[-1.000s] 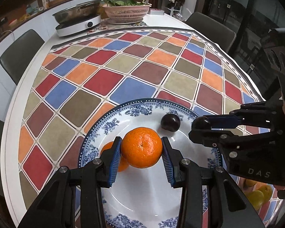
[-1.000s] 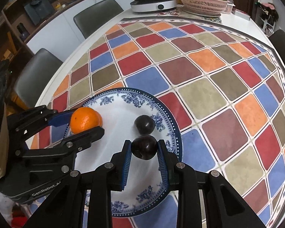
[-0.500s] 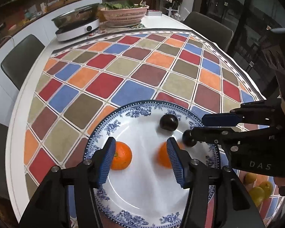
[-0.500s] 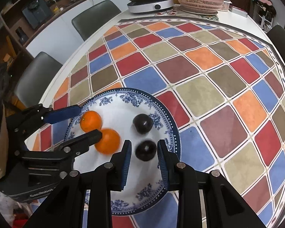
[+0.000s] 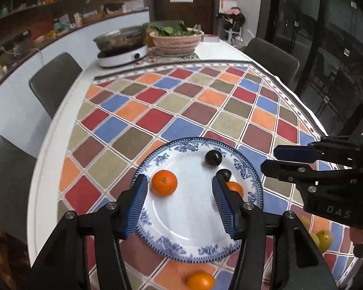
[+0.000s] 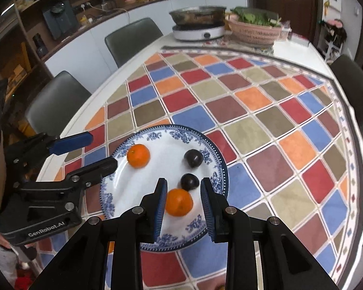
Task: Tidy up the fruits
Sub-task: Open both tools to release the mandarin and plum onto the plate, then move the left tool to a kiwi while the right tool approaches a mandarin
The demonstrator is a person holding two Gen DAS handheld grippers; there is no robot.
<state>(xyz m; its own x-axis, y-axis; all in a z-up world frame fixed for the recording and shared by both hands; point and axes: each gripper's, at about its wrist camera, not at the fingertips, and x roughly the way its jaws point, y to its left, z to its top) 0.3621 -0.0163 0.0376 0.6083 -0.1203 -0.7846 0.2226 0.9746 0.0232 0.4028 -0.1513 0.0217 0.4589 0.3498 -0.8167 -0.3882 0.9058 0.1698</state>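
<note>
1. Left gripper (image 5: 179, 201) released, empty; tangerine (image 5: 164, 183) just inside left finger, on blue-white plate (image 5: 181, 246).
2. Right gripper (image 6: 184, 205) released; second tangerine (image 6: 179, 202) between fingers, plums (image 6: 189, 181) beyond tips.

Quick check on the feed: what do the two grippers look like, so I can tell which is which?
Both are matte black plastic with silver screws and two fingers faced with ribbed blue pads. The left gripper has "GenRobot.AI" printed in white on its body. The right gripper shows white "DAS" lettering. No cables are visible on either.
</note>
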